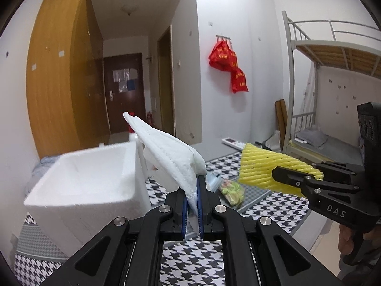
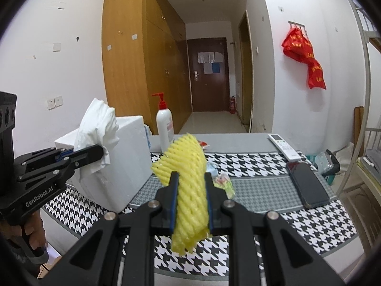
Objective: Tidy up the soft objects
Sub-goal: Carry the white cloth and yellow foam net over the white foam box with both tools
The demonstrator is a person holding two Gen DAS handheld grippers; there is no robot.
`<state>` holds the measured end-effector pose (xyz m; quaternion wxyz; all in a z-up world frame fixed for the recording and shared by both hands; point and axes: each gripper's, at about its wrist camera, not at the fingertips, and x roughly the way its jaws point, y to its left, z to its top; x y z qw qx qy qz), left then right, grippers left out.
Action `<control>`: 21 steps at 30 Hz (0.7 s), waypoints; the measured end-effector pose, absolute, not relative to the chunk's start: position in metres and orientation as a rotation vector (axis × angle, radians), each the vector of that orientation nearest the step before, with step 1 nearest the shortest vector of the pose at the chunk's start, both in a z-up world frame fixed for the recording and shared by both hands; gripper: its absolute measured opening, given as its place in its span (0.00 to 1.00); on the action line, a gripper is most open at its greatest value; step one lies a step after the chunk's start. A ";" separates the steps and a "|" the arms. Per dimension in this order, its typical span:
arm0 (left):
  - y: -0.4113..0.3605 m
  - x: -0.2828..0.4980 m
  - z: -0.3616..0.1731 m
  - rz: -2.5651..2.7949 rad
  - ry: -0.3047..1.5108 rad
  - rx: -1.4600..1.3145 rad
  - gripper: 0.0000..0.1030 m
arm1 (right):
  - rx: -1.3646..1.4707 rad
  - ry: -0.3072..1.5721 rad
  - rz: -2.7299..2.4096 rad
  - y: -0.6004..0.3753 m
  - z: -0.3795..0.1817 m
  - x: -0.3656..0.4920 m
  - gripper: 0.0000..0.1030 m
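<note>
My left gripper (image 1: 193, 190) is shut on a white padded cloth (image 1: 166, 150) and holds it in the air just right of the open white foam box (image 1: 83, 181). In the right wrist view the left gripper (image 2: 101, 151) shows at the left with the white cloth (image 2: 97, 124) in front of the foam box (image 2: 128, 166). My right gripper (image 2: 190, 178) is shut on a yellow foam net sleeve (image 2: 188, 174) above the table. It also shows in the left wrist view (image 1: 276, 172) with the yellow sleeve (image 1: 266, 166).
A houndstooth tablecloth (image 2: 262, 166) covers the table. On it are a small green-and-pink packet (image 2: 223, 182), a pump bottle (image 2: 164, 126), a remote (image 2: 283, 146) and a dark phone (image 2: 307, 186). A bunk bed (image 1: 333, 83) stands at the right.
</note>
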<state>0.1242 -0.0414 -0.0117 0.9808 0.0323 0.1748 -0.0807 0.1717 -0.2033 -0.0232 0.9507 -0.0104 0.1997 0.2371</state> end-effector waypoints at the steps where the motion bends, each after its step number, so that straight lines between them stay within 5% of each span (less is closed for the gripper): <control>1: -0.040 0.123 -0.009 -0.159 0.343 0.063 0.07 | -0.024 0.398 0.485 -0.202 -0.020 0.171 0.22; 21: -0.013 0.121 0.014 -0.136 0.290 0.036 0.07 | -0.018 0.318 0.513 -0.185 0.005 0.174 0.22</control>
